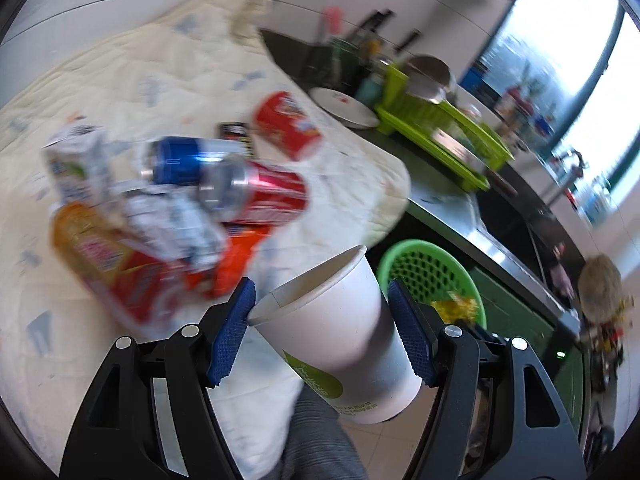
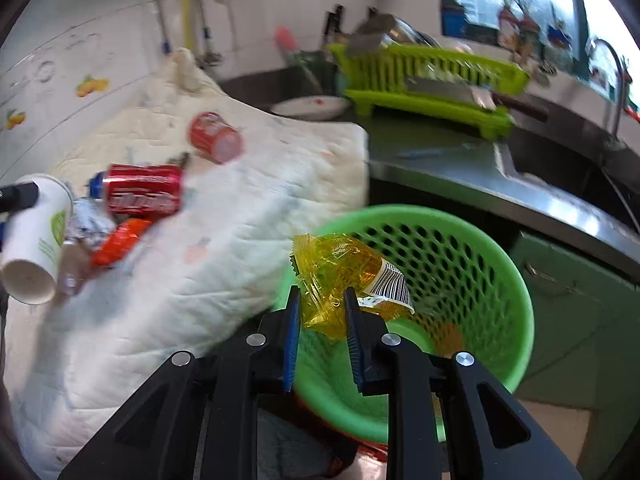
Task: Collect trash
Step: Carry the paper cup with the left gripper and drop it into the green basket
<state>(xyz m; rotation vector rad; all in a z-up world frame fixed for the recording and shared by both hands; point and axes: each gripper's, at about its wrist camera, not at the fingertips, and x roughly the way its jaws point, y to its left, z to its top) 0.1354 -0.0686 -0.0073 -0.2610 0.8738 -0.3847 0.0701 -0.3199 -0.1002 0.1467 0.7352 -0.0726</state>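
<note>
My left gripper (image 1: pixel 322 300) is shut on a white paper cup (image 1: pixel 340 332) with a green logo, held tilted above the cloth's edge; the same cup (image 2: pixel 34 236) shows at the far left of the right wrist view. My right gripper (image 2: pixel 322 296) is shut on a crumpled yellow wrapper (image 2: pixel 344 276) with a barcode, hanging over the green perforated basket (image 2: pixel 480 256). The basket (image 1: pixel 416 268) sits below the table edge, just beyond the cup. Trash lies on the quilted cloth (image 1: pixel 160 76): a red can (image 1: pixel 264 194), a blue can (image 1: pixel 188 160), a red cup (image 1: pixel 286 124), a carton (image 1: pixel 76 164) and snack packets (image 1: pixel 120 264).
A steel counter (image 2: pixel 460 172) runs behind the basket, with a lime dish rack (image 2: pixel 432 88), a white plate (image 2: pixel 308 108) and a sink with a tap (image 2: pixel 612 80). Green cabinet doors (image 2: pixel 568 312) stand below it. A tiled wall backs the cloth-covered table.
</note>
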